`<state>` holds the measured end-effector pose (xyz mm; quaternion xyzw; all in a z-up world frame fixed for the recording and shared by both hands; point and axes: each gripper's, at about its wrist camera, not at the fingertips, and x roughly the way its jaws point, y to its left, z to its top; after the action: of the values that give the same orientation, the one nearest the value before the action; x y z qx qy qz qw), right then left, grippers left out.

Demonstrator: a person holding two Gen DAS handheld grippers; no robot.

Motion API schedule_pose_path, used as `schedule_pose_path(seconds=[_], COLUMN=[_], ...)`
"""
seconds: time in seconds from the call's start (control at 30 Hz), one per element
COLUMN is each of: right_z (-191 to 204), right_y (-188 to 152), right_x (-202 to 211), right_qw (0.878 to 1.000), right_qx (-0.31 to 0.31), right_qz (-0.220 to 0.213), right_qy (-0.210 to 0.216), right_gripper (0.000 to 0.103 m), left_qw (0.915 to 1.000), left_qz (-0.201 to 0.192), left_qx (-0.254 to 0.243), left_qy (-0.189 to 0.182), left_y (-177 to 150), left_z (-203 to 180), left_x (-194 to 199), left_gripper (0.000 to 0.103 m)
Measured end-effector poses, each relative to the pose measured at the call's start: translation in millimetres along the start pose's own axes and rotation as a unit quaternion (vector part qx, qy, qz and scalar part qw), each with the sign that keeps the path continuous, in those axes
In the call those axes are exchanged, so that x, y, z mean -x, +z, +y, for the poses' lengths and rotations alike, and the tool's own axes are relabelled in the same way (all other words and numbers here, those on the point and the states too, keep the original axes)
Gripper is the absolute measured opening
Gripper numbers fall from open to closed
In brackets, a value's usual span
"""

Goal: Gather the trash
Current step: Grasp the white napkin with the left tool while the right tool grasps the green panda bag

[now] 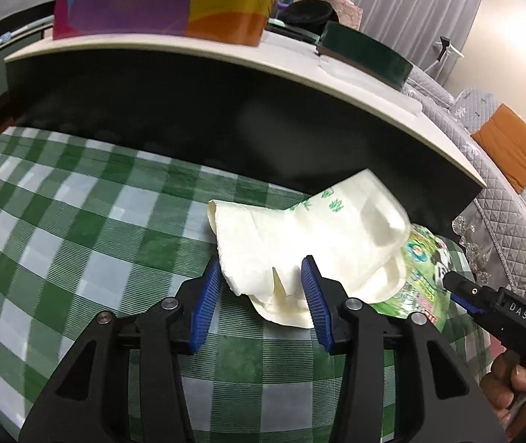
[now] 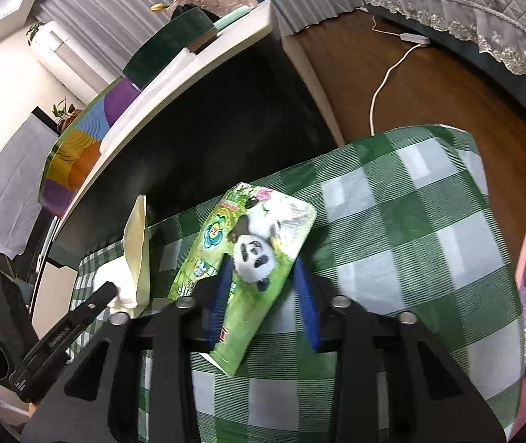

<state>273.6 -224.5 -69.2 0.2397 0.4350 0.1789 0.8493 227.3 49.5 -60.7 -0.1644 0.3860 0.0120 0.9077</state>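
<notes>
A crumpled cream paper napkin lies on the green checked cloth, partly over a green panda snack wrapper. My left gripper is open, its blue pads on either side of the napkin's near edge. In the right wrist view my right gripper is open around the panda wrapper, which lies flat between the pads. The napkin stands to its left, with the left gripper's finger beside it. The right gripper's finger shows at the wrapper in the left wrist view.
A white-topped dark table stands just behind the cloth and carries a colourful round box and a dark green box. A grey quilted sofa with an orange cushion is at right. Wooden floor with a white cable lies beyond.
</notes>
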Motion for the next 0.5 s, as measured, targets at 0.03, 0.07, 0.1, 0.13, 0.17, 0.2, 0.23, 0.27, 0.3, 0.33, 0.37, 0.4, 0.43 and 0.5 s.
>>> schedule_pose_path(seconds=[0.03,0.07,0.1,0.13,0.17,0.2,0.23,0.27,0.3,0.33,0.37,0.4,0.43,0.5], right_z=[3,5,7,10,12,13,15,17,19,22,25,27,30,34], right_y=[0,0,1,1,1,2,3,3,3,4,5,5,5,6], right_x=[1,2,4,7,10,12,16,20,24,29,35,38,45,54], right_qw=[1.000,1.000,1.000,1.000,1.000,0.999,0.999,0.999,0.999,0.999,0.998,0.998,0.998,0.997], right_qx=[0.007,0.011,0.015,0.020,0.022,0.024,0.025,0.027,0.029,0.032,0.035,0.037,0.042,0.049], right_qz=[-0.001,-0.004,-0.007,-0.012,-0.017,-0.022,-0.026,-0.030,-0.034,-0.039,-0.044,-0.047,-0.053,-0.062], right_qy=[0.003,0.005,0.007,0.008,0.011,0.014,0.016,0.017,0.017,0.019,0.020,0.020,0.020,0.017], right_gripper=[0.017,0.015,0.014,0.012,0.010,0.009,0.008,0.007,0.006,0.005,0.004,0.004,0.003,0.002], left_qw=[1.0000,1.0000,0.9999,0.9998,0.9997,0.9996,0.9996,0.9995,0.9993,0.9992,0.9990,0.9987,0.9984,0.9977], left_qz=[0.001,0.001,0.001,0.000,-0.003,-0.008,-0.010,-0.011,-0.014,-0.017,-0.020,-0.025,-0.029,-0.038], left_qx=[-0.002,-0.006,-0.013,-0.018,-0.022,-0.026,-0.027,-0.029,-0.034,-0.037,-0.041,-0.045,-0.048,-0.055], left_qy=[0.000,-0.002,-0.003,-0.003,-0.002,-0.001,-0.002,-0.002,-0.002,-0.002,-0.001,-0.001,0.000,0.001], left_y=[0,-1,-2,-2,-2,-2,-2,-1,-1,-1,-1,0,0,1], left_z=[-2,-4,-7,-9,-11,-13,-15,-17,-20,-22,-23,-27,-30,-35], left_x=[0,0,1,2,5,8,9,11,14,16,19,24,27,36], left_gripper=[0.035,0.029,0.027,0.023,0.022,0.019,0.017,0.015,0.014,0.013,0.011,0.010,0.008,0.005])
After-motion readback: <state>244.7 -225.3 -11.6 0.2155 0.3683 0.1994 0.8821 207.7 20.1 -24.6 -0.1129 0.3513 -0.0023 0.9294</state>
